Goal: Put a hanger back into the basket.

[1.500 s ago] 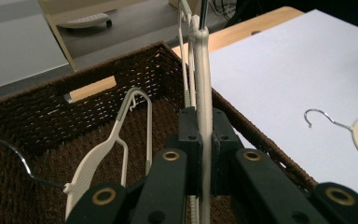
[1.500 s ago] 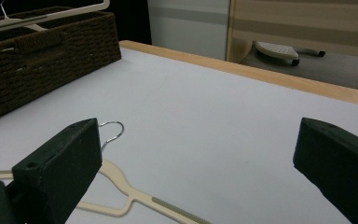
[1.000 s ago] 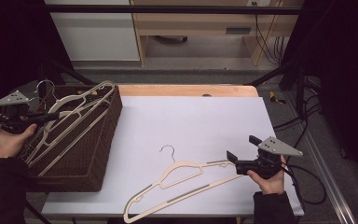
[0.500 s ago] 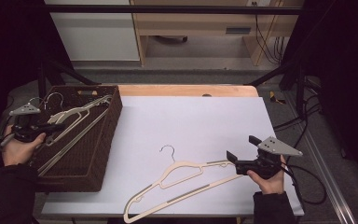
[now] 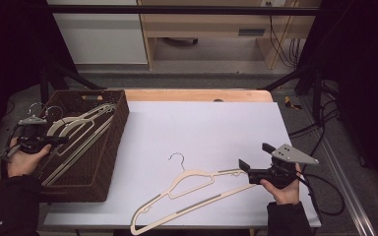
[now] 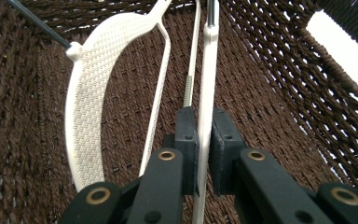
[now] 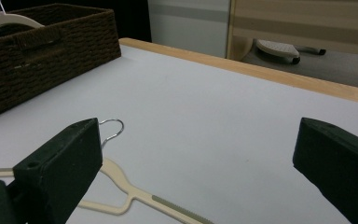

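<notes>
change: left gripper (image 5: 54, 141) sank, lowering its hanger (image 6: 209, 70) into the basket (image 5: 109, 162) | right gripper (image 5: 253, 162) stayed put, fingers wide, empty | count: one hanger (image 5: 197, 189) on the worktop (image 5: 216, 123), two in the basket, left fingers narrow, pinching one.

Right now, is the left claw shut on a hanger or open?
Shut on it. In the left gripper view the left claw has both pads pressed on the hanger bar, down inside the wicker basket.
</notes>
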`<state>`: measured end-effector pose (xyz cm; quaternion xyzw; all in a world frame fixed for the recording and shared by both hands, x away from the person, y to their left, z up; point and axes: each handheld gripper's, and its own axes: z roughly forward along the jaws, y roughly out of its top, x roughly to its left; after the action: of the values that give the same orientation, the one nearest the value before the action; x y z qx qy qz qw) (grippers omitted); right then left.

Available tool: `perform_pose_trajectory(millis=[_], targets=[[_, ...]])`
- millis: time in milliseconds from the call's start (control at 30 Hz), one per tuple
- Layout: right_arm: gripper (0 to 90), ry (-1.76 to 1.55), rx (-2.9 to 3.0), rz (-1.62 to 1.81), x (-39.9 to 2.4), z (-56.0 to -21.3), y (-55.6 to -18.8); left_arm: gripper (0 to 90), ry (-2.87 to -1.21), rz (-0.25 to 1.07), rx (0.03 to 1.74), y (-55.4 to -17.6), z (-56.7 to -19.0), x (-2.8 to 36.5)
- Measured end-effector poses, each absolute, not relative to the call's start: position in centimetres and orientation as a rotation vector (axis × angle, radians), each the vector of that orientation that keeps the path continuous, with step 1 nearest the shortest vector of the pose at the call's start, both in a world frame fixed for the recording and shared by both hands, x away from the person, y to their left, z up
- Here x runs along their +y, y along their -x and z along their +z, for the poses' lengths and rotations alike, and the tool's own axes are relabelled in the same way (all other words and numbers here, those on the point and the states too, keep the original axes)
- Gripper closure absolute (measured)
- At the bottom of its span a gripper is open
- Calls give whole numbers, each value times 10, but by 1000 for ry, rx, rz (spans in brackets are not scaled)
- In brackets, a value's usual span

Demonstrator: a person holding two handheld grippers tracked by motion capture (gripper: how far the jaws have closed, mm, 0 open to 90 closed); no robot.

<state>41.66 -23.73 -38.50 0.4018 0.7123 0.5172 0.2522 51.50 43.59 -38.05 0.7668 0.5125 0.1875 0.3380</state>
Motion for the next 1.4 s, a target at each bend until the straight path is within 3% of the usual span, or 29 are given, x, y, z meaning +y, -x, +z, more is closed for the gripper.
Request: perform_pose_trajectory(millis=[133, 300, 700, 1033, 1400], targets=[[18, -1091, 1943, 1406, -237, -386, -417, 812, -1993, 511, 1386, -516, -381, 436], [18, -1097, 1943, 1405, -236, -386, -417, 728, -1970, 529, 1461, -515, -380, 442], [18, -1095, 1943, 1402, -236, -386, -417, 646, -1912, 600, 1487, -500, -366, 447], [19, -1094, 1942, 1410, -236, -385, -417, 594, -1838, 629, 1348, -479, -347, 428], [15, -1088, 1943, 1425, -232, -385, -416, 372, -1746, 604, 1081, -452, -328, 379]])
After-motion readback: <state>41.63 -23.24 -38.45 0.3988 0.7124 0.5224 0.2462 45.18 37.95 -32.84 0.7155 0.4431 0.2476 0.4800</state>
